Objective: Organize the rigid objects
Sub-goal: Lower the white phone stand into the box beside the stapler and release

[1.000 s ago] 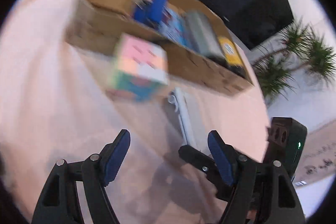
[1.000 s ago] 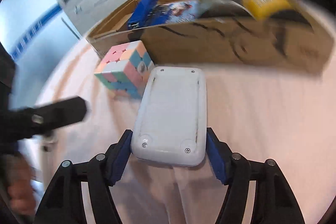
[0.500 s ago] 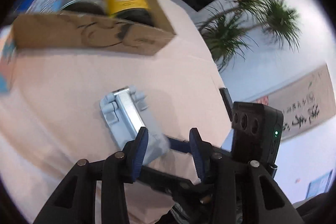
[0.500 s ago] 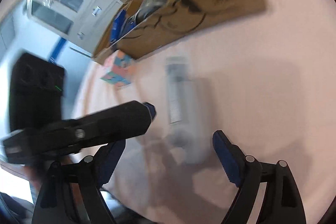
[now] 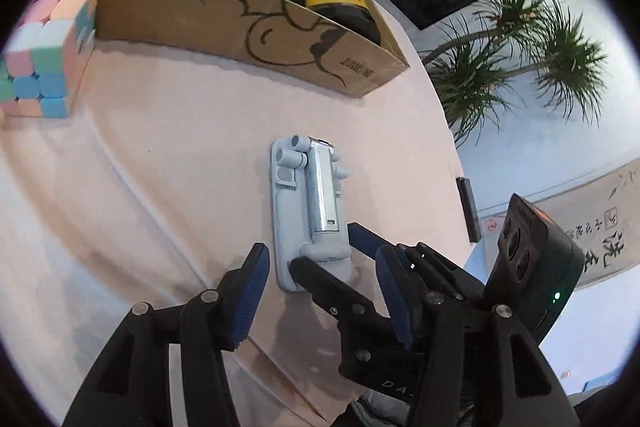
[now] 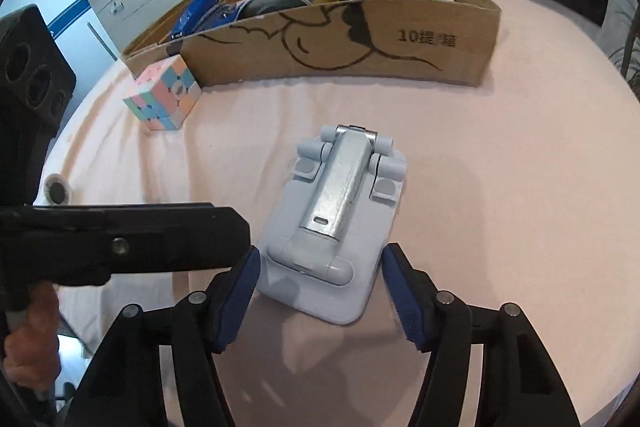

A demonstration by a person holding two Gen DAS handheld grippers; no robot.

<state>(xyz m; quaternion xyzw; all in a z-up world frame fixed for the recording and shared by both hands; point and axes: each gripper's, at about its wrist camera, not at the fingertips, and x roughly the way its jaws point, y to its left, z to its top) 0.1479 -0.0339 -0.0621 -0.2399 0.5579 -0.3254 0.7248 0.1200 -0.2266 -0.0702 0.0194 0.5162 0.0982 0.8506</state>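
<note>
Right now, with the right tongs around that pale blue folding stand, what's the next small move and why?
Probably close the right tongs on the pale blue folding plastic stand with the silver metal arm. Their blue pads sit on either side of its near end, seemingly just short of gripping, and it lies flat on the pink tablecloth. The open cardboard box lies straight ahead for placing it.

A pale blue folding phone stand (image 6: 336,223) with a silver hinged arm lies flat, folded, on the pink tablecloth (image 6: 500,187).
</note>
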